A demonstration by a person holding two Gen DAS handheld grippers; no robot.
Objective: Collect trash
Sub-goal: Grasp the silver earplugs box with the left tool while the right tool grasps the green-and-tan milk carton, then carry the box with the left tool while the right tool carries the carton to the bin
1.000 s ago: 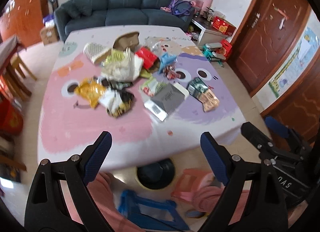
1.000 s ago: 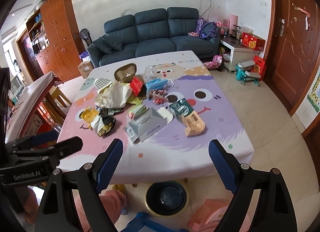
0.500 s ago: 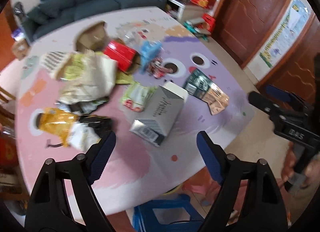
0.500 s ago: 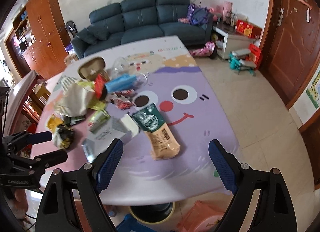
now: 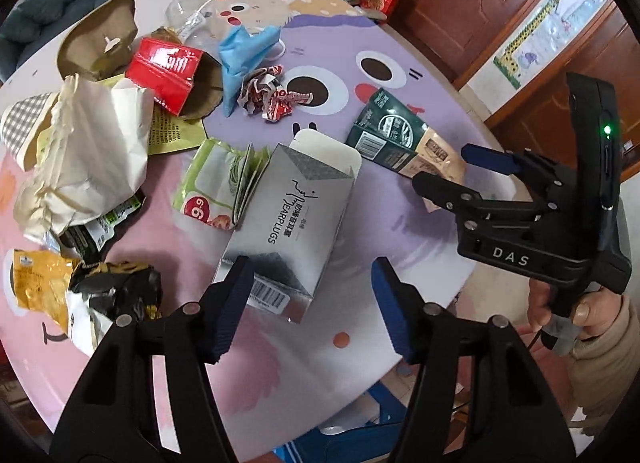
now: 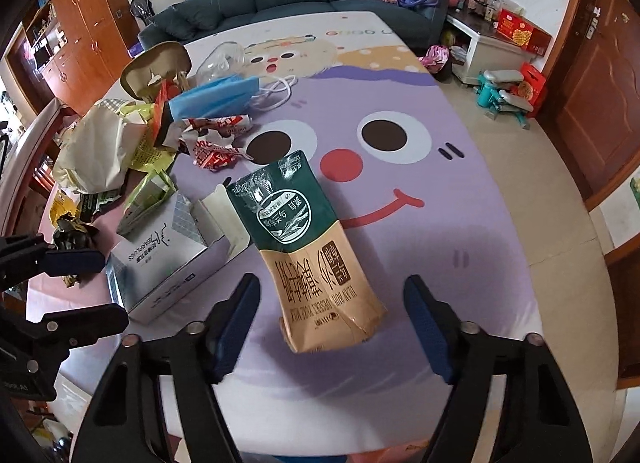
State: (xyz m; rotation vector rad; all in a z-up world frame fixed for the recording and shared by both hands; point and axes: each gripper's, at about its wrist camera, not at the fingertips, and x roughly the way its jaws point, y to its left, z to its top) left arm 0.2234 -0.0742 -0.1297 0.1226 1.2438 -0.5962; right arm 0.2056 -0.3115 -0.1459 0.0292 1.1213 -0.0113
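Left wrist view: the left gripper (image 5: 312,303) jaws are closing, partly open, around the near end of the silver earplugs box (image 5: 288,219), not yet pressing it. The right gripper (image 6: 332,327) jaws are closing around the green-and-tan pouch (image 6: 308,247), untouched, on the cartoon-print tabletop (image 6: 460,223).

— What's different from a second ago?

— I've brought both tongs down from well above the bench to just over the litter. My left tongs (image 5: 312,303) now sit over the near end of the silver earplug box (image 5: 288,219), jaws closing, pads not on it.

— And the right?

— My right tongs (image 6: 332,327) have dropped over the green-and-tan pouch (image 6: 308,251), closing too, its near end between the pads, untouched.
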